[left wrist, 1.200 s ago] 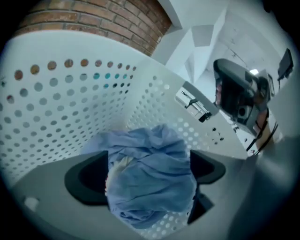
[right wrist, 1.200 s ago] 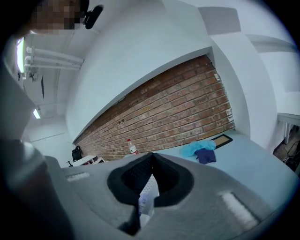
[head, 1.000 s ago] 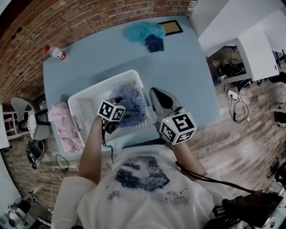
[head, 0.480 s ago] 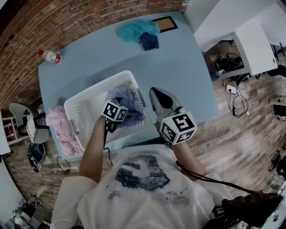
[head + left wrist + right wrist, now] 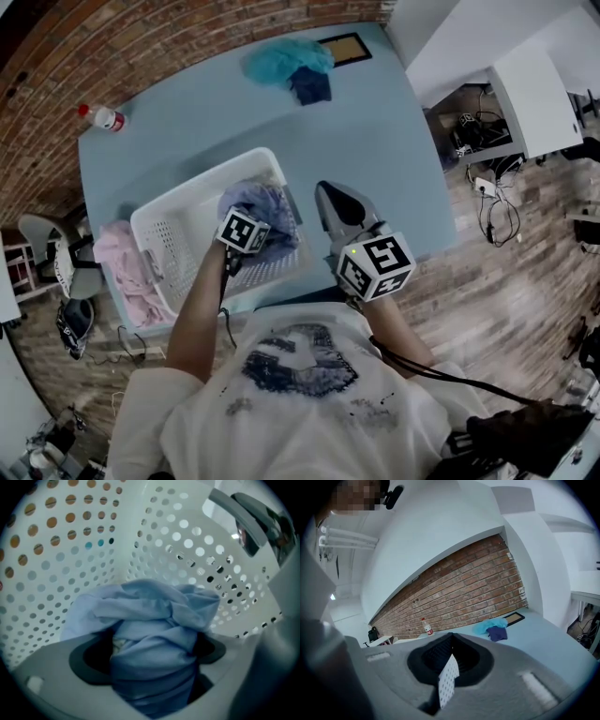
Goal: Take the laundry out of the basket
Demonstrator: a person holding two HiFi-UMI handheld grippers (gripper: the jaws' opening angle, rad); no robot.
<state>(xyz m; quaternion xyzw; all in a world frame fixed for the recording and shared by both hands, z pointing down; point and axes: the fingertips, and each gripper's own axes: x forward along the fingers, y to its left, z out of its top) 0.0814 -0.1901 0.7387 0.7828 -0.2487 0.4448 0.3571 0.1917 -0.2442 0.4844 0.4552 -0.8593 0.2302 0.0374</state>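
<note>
Jaws of the left gripper (image 5: 152, 677) are clenched on a bunched blue cloth (image 5: 150, 606) inside the white basket (image 5: 56, 550), which its own view shows close up. From the head view, the basket sits on a blue table (image 5: 375, 141) with pink laundry (image 5: 131, 267) just beside it. Right gripper view shows the right gripper (image 5: 446, 677) pressed together on nothing, facing a bottle (image 5: 425, 627).

Even, dim bluish light; strong fisheye distortion, dark vignetted corners.

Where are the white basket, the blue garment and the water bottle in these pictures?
white basket (image 5: 202, 185), head view, far rim.
blue garment (image 5: 154, 637), left gripper view, middle fold.
water bottle (image 5: 103, 118), head view, its body.
</note>
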